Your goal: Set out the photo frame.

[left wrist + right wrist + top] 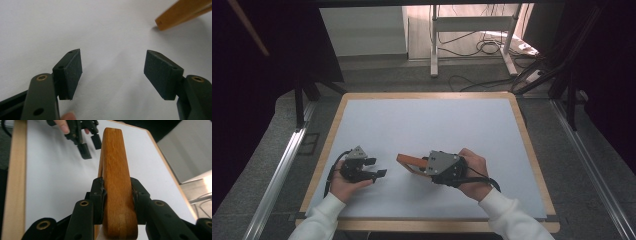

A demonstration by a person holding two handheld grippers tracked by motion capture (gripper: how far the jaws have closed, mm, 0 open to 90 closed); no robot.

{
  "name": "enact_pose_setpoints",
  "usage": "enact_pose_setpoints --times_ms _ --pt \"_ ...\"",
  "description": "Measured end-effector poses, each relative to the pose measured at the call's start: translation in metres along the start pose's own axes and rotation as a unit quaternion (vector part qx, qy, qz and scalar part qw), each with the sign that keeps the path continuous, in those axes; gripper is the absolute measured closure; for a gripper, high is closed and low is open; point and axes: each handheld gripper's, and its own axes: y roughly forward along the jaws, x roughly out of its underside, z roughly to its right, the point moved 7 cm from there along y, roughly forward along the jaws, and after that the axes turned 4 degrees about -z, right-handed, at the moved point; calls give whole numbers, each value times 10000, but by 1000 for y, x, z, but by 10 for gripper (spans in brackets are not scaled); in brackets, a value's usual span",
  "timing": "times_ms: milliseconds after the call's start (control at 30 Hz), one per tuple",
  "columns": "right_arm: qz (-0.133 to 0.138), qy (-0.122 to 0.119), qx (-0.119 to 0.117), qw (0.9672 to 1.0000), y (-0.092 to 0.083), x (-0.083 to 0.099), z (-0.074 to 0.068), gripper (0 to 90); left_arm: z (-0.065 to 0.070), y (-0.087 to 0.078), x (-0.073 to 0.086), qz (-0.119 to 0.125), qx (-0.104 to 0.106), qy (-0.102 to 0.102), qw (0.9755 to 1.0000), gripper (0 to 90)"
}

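Wooden frame was pinched across one bar by the right gripper, held tilted just above the white table top near the front middle. Step looked like carry/reposition. Left gripper sat spread and empty beside it; next move likely needed a handover or a level set-down. Nothing else on the surface blocked the path.

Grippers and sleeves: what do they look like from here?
Both are black handheld units. The left gripper and right gripper each carry a grey three-cornered plate on top and trail a black cable. Their jaws end in flat, dark rectangular pads on arms with brass-ringed screw holes. The person wears white long sleeves.
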Motion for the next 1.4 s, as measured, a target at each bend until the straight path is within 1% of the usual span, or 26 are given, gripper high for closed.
enact_pose_setpoints --times_ms 67,167,200,300,333,367,467,567,667,900,1000,1067,1100,1233,1267,1333,1400 --pt "30 46 -69 10000 0 2 -1 690 0 0 0 -10 1 14 10000 307" --pt "37 84 -99 9999 0 5 3 689 1 1 0 -15 0 17 10000 307" --pt "44 131 -106 9998 0 5 5 688 1 1 0 -18 0 23 10000 306" --pt "22 232 -81 9997 2 9 14 684 1 1 0 -22 2 32 10000 306" --pt "-1 334 -56 9994 3 11 19 680 1 1 0 -28 7 35 10000 306" --pt "13 440 -84 9990 4 13 23 673 1 1 0 -28 10 33 10000 306" --pt "-88 586 -4 9982 8 18 34 640 1 2 0 -23 11 14 10000 305" --pt "-149 790 -33 9968 11 23 43 617 1 2 0 -31 14 20 10000 304" --pt "-208 923 -53 9955 14 27 52 595 1 1 0 -38 13 19 10000 304" --pt "-300 1171 -16 9927 21 36 66 544 2 2 1 -52 10 39 10000 304" --pt "-302 1211 2 9922 24 38 70 524 1 2 1 -50 6 33 10000 304" --pt "-369 1230 49 9917 26 40 72 503 1 2 1 -43 7 33 10000 304" --pt "-360 1244 67 9916 28 41 74 495 1 2 1 -43 11 33 10000 304" --pt "-360 1412 98 9893 33 44 80 466 1 2 1 -51 12 61 10000 303" --pt "-388 1485 136 9881 35 46 82 449 1 2 1 -51 14 61 10000 303" --pt "-393 1492 151 9879 37 47 83 440 1 2 1 -47 11 62 10000 303" --pt "-410 1507 218 9875 39 48 85 419 1 2 1 -47 13 59 10000 303"
